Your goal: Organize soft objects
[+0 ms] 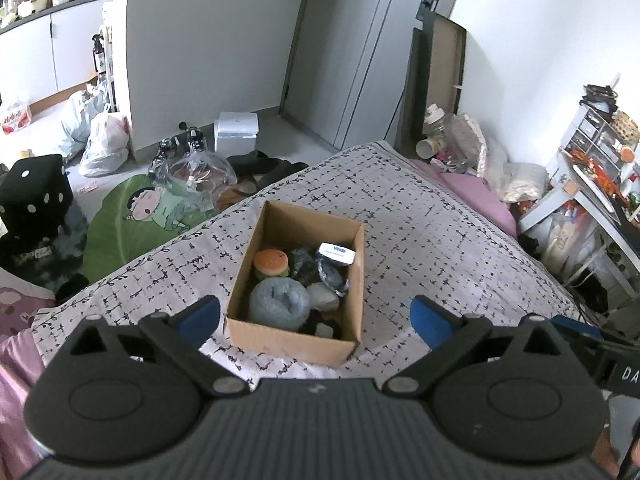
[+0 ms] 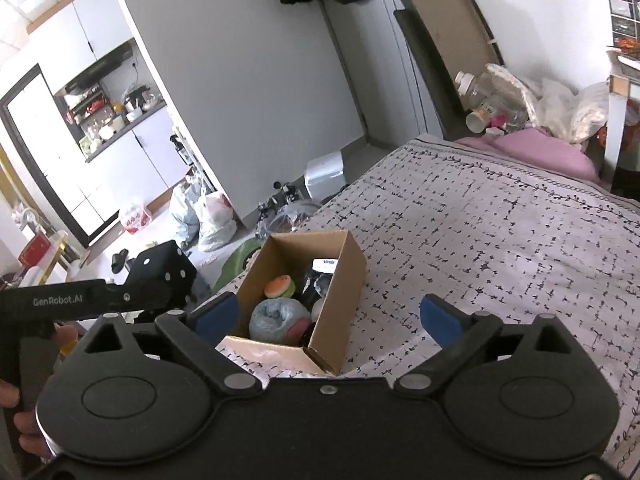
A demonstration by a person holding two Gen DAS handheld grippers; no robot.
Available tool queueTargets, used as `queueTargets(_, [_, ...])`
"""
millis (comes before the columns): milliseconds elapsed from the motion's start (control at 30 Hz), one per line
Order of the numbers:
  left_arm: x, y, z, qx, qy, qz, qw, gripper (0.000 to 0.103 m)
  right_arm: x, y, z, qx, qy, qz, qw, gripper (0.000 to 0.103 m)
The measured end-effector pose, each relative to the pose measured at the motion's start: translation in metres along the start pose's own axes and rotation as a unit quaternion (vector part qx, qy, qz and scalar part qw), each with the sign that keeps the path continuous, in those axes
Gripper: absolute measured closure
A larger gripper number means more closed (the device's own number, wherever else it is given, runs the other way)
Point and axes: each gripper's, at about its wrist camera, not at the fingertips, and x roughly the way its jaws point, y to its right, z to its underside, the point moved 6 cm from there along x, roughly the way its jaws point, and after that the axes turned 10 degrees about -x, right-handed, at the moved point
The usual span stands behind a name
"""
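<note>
Cardboard box (image 1: 296, 336) is sitting on the patterned bedspread (image 1: 440, 248), open at the top and holding the soft things. Inside, a grey rolled sock (image 1: 280, 300) is lying at the near end, a toy burger (image 1: 273, 263) is sitting just beyond it on the left, and a white tissue pack (image 1: 337, 254) is leaning against the far right wall; dark and crumpled items are filling the space between them, too tangled to name. The left gripper (image 1: 316, 320) is hovering above the near end of the box with its jaws spread wide and holding nothing, the blue pads (image 1: 200, 318) flanking the box. The right gripper (image 2: 330, 316) is hovering over the near right corner of the same box (image 2: 340, 280), jaws likewise spread wide and empty.

Beyond the far left edge of the bed, a green cartoon cushion (image 1: 132, 216), a clear plastic bag (image 1: 196, 176) and a black dotted cube (image 1: 38, 192) are lying on the floor. A white box (image 1: 236, 132) is standing near the grey wall (image 1: 208, 40), with filled shopping bags (image 1: 106, 144) to its left. A pink pillow (image 2: 536, 148) is resting at the far right of the bed, beside a heap of jars and packaging. A cluttered white shelf unit (image 1: 592, 168) is standing at the right, and a kitchen counter (image 1: 52, 4) is showing at the far left.
</note>
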Motion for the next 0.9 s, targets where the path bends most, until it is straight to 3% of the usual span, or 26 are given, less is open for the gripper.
queueTargets(167, [-0.019, 0.004, 0.007, 0.007, 0.007, -0.003, 0.9999, 0.000, -0.019, -0.001, 0.001, -0.005, 0.008, 0.001, 1.000, 0.000])
queueTargets(767, [-0.064, 0.016, 0.045, 0.047, 0.027, 0.011, 0.9985, 0.000, -0.078, -0.010, 0.021, -0.016, 0.020, 0.008, 1.000, 0.000])
queueTargets(900, [-0.074, 0.008, 0.049, 0.036, 0.032, 0.015, 0.9987, 0.000, -0.091, -0.015, 0.023, -0.028, 0.018, 0.020, 0.999, 0.000])
